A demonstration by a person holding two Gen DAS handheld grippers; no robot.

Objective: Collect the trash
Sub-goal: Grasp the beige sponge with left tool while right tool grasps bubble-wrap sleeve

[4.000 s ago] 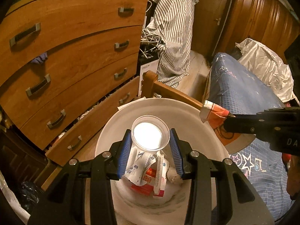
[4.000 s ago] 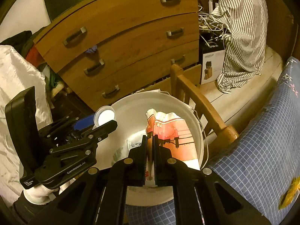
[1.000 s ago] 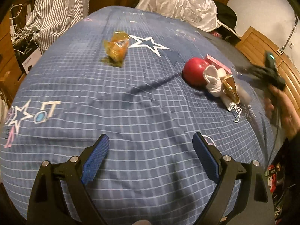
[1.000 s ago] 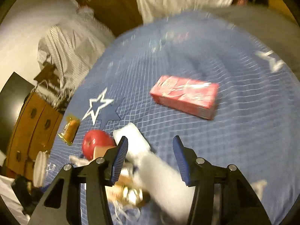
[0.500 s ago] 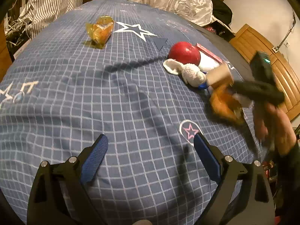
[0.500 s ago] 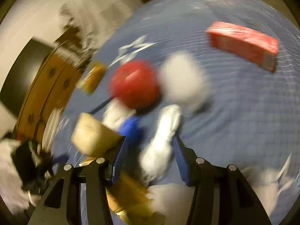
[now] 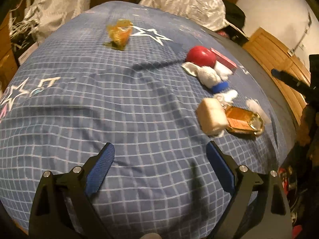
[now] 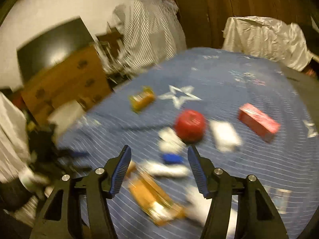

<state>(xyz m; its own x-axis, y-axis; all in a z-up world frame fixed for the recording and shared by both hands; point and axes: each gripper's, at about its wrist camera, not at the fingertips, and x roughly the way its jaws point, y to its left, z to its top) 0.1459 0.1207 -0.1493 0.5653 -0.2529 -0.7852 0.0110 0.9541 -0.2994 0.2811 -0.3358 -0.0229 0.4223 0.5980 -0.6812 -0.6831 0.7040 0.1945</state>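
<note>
Trash lies scattered on the blue checked bed cover (image 7: 99,103). An orange wrapper (image 7: 119,32) sits far back. A red ball (image 7: 201,56), a red box (image 7: 224,60), white socks (image 7: 207,75) and a blue piece (image 7: 220,86) cluster on the right. Nearer lie a beige block (image 7: 212,116) and an orange-gold packet (image 7: 243,120). My left gripper (image 7: 159,163) hangs open over bare cover, holding nothing. My right gripper (image 8: 158,163) hovers above the blue piece (image 8: 172,158) and the packet (image 8: 155,199); its jaws are opening with nothing between them. The right wrist view is blurred.
A wooden dresser (image 8: 65,83) and a white bucket (image 8: 66,115) stand past the bed's left side. A striped shirt (image 8: 147,31) hangs behind, and a crumpled white sheet (image 7: 183,2) lies at the far end. A person's hand (image 7: 305,127) is at the right edge.
My right gripper has swung away from the packet and block to the right and rolled, its jaws wider. The block and packet now lie on the cover. My left gripper drifted slightly.
</note>
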